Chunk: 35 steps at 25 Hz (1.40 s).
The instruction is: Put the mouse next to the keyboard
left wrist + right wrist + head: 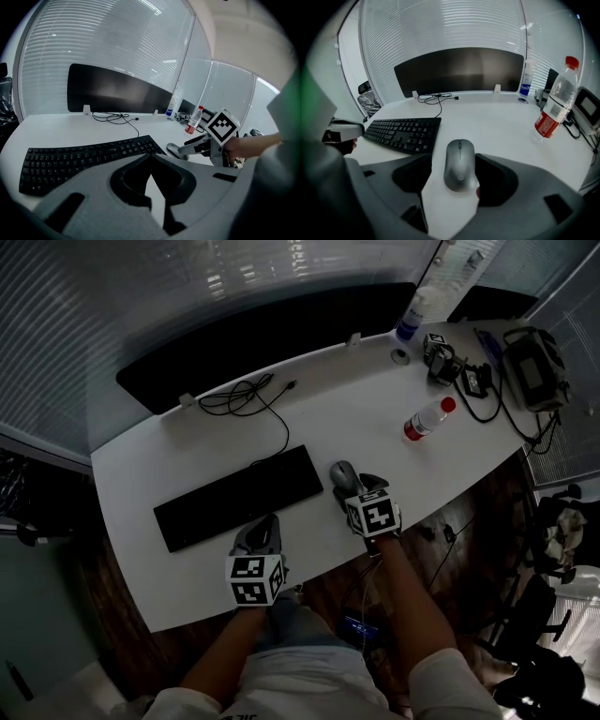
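Observation:
A grey mouse point(344, 473) point(460, 164) lies on the white table point(356, 409), just off the right end of the black keyboard point(239, 496) point(403, 132). My right gripper point(355, 486) point(456, 160) stands open around the mouse. Bare table shows between its left jaw and the mouse, and its right jaw is close against the mouse's side. My left gripper point(262, 529) point(151, 158) hovers at the keyboard's point(84, 159) front edge, shut with nothing in it. In the left gripper view the right gripper point(199, 144) and the mouse point(176, 150) show at the right.
A water bottle with a red cap point(427, 418) point(555, 101) lies to the right of the mouse. A coiled black cable point(246, 395) runs back from the keyboard. A spray bottle point(412, 315), small devices point(450, 362) and a bag point(534, 367) sit at the far right. The table's front edge runs just below both grippers.

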Each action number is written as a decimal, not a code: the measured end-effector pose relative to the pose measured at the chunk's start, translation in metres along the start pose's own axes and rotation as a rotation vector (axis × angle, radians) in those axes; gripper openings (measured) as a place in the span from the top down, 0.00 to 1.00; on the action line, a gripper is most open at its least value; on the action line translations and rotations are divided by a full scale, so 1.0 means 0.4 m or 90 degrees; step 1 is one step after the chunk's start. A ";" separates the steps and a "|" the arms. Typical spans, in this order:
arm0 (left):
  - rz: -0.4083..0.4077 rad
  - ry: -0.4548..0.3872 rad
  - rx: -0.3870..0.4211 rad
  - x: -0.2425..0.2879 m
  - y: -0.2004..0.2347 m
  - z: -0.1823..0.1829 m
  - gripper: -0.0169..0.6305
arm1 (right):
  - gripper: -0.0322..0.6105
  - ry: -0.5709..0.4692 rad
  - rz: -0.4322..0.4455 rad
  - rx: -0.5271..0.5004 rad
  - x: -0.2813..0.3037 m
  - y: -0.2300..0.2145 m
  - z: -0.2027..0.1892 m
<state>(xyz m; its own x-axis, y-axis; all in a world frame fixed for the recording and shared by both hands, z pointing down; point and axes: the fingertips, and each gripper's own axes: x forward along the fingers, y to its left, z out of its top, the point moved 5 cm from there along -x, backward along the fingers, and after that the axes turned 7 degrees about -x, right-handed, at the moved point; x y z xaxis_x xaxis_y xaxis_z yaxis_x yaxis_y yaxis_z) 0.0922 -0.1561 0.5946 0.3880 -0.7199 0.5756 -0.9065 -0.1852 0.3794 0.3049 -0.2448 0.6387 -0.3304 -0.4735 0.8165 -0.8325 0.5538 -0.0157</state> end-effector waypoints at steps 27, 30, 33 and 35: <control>0.021 -0.023 0.018 -0.443 0.159 0.050 0.97 | 0.94 -0.130 -0.002 0.029 -0.298 0.664 0.128; 0.009 -0.018 0.030 -0.459 0.156 0.031 0.97 | 0.94 -0.127 0.011 0.006 -0.304 0.711 0.139; -0.003 -0.015 0.033 -0.468 0.157 0.021 0.97 | 0.94 -0.128 0.007 0.000 -0.307 0.726 0.144; -0.004 -0.016 0.032 -0.473 0.164 0.022 0.97 | 0.94 -0.131 0.003 -0.013 -0.308 0.729 0.150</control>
<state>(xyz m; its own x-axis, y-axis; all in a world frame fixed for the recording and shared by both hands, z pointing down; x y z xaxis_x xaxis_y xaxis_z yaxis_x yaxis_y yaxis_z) -0.0421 -0.0382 0.5042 0.3894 -0.7352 0.5549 -0.9118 -0.2224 0.3451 0.0762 -0.0661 0.4992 -0.4195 -0.5997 0.6815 -0.8223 0.5691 -0.0053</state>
